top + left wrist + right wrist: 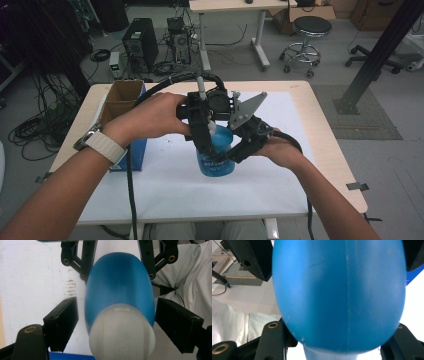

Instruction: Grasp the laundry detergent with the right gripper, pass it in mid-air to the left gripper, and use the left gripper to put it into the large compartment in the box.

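Observation:
A blue bottle (pixel 218 161) with a white cap (pixel 122 336) is at the middle of the white-covered table (pixel 165 195). My right gripper (pixel 227 159) comes in from the right and is shut on the bottle's body; its black fingers (pixel 88 262) press both sides in the left gripper view. The blue body (pixel 339 295) bulges between the right gripper's own jaws. My left gripper (pixel 206 142) reaches down from above. It is open, its pads (pixel 62 321) standing either side of the cap with a gap on each side.
An open cardboard box with blue sides (pixel 122 107) stands at the table's left edge. Behind the table the floor holds a computer tower (pixel 141 44), cables and a stool (pixel 311 27). The person's light clothing (pixel 190 277) lies beyond the bottle.

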Tool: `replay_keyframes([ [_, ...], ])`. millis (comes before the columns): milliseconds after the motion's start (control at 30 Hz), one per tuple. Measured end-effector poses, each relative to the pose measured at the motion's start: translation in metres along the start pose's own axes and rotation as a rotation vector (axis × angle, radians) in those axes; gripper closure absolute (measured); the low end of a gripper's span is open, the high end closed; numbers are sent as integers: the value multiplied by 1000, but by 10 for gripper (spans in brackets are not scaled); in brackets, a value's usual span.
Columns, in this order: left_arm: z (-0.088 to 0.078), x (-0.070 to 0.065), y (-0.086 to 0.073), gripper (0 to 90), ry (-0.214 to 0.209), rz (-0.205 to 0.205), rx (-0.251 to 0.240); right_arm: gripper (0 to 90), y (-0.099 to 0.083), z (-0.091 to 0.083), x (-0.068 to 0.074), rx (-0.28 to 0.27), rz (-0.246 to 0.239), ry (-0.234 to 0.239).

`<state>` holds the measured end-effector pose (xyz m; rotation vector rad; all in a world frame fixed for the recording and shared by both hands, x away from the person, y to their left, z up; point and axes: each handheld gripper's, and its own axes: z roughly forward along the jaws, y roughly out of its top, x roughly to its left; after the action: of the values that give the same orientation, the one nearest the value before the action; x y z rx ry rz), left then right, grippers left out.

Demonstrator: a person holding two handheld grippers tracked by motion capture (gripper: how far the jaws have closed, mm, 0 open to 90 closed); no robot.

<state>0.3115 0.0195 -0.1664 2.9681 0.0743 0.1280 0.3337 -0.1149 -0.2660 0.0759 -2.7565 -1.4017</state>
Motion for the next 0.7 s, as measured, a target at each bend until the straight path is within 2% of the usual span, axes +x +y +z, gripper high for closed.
replay_keyframes([
  [700, 3, 0, 1, 288, 2, 6, 8, 442, 0, -1, -1, 0, 1, -1],
])
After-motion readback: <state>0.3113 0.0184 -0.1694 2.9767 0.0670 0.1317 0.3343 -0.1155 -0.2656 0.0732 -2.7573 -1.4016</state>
